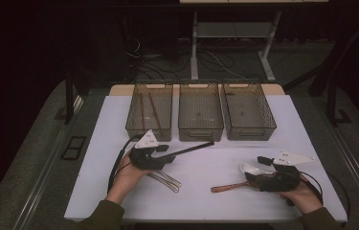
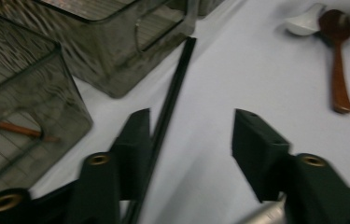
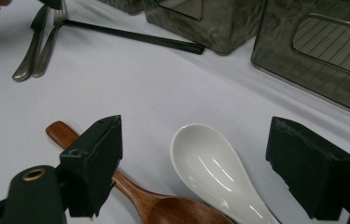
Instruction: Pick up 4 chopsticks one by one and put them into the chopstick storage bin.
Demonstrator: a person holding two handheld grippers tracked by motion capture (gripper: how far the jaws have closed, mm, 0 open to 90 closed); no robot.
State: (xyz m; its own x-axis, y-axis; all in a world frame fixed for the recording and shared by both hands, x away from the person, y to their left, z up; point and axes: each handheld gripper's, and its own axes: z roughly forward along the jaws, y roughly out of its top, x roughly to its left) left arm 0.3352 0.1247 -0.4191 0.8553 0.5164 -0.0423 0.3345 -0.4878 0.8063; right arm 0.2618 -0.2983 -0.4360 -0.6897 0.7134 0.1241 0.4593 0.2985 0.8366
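Evidently sorting cutlery toward the bins at upper centre, the left gripper (image 2: 191, 135) stands half-open beside black chopsticks (image 2: 170, 100), while the right gripper (image 3: 196, 163) gapes empty around a white ceramic spoon (image 3: 214, 170).

High view is dim and underexposed; the room behind is nearly black, with only the white table (image 1: 282, 115) catching light from above. Shadows are soft and short. The left gripper view is motion-blurred, with the bins (image 2: 93, 42) smeared and the jaws soft at the near edge. The right gripper view is sharper, with glare streaks on the white spoon (image 3: 210, 163); its far bins are slightly soft. All views have a muted, greyish cast.
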